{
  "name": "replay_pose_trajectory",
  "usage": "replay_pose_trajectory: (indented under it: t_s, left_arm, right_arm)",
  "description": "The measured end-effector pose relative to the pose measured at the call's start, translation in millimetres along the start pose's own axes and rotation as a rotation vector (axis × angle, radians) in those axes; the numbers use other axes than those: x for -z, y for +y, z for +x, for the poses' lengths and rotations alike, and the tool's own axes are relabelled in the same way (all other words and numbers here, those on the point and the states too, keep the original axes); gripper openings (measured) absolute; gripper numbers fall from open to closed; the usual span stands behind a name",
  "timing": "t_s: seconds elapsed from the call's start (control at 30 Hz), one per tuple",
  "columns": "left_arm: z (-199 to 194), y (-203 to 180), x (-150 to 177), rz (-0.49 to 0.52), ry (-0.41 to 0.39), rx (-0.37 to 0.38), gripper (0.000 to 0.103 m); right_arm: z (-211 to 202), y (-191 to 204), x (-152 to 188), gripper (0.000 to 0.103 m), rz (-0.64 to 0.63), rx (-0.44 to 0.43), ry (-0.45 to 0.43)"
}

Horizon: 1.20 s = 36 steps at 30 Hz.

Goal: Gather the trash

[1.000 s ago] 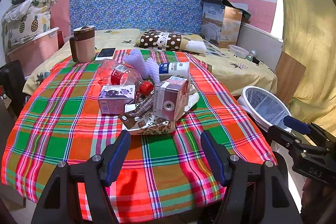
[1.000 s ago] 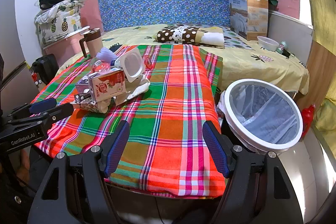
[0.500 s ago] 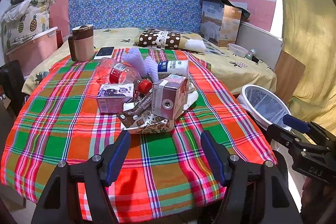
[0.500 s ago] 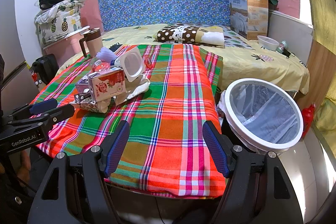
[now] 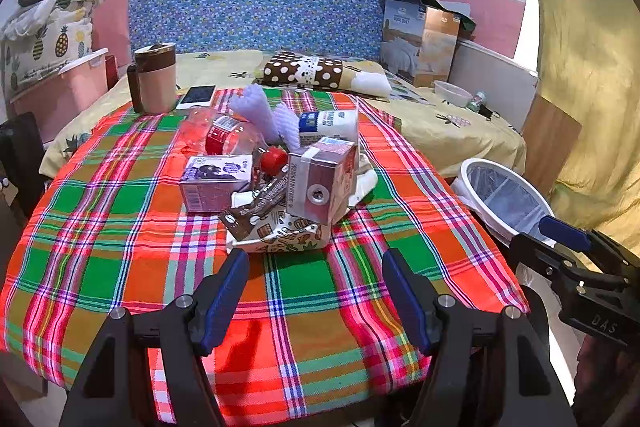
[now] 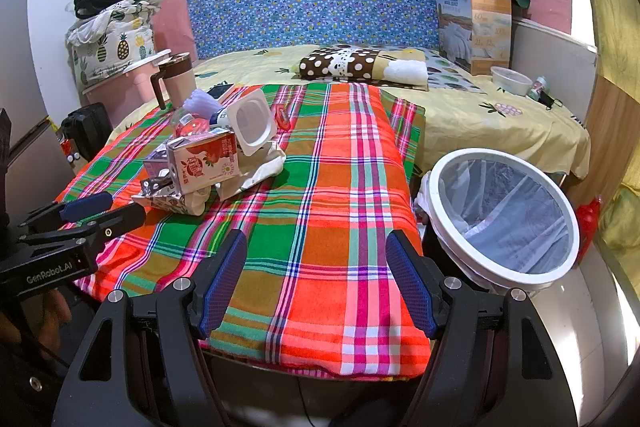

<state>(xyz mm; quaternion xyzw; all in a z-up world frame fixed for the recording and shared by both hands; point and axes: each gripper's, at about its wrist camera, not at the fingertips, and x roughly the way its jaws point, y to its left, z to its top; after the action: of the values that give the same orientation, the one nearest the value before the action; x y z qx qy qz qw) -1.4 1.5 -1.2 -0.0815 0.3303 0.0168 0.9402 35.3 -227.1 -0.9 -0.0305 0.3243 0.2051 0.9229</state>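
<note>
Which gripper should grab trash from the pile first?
Probably the left hand-held gripper: open, facing the trash pile just ahead. The right hand-held gripper faces bare cloth, nearer the bin.

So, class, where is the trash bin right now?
The trash bin stands on the floor off the plaid table's right edge, right of the right gripper.

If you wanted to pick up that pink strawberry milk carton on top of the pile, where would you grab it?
Probably across the flat side faces of the strawberry milk carton, near its upper end. It leans atop the trash pile, raised and exposed, so the open left gripper, directly before it, could likely come in from the front.
</note>
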Motion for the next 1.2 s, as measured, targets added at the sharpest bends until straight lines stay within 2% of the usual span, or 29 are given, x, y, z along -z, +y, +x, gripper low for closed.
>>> replay_pose_trajectory:
  t_s: [0.33,0.87,0.9,1.0,1.2]
  left_arm:
    - [13,4,-7,0.002,0.004,0.014,0.069]
    - [72,7,-35,0.05,0.019,0.04,0.068]
    - [75,6,-37,0.059,0.019,0.049,0.064]
    - [78,3,-40,0.079,0.014,0.053,0.041]
    - [64,7,-43,0.075,-0.018,0.067,0.04]
  right_arm:
    - [9,-4,-2,0.073,0.007,-0.009,0.018]
    - [35,-9,-14,0.073,0.013,-0.024,0.052]
    - [36,-9,-15,0.073,0.011,-0.027,0.054]
    - [39,-7,-20,0.073,0.001,-0.037,0.053]
    - [46,1,-31,0.073,-0.024,-0.069,0.044]
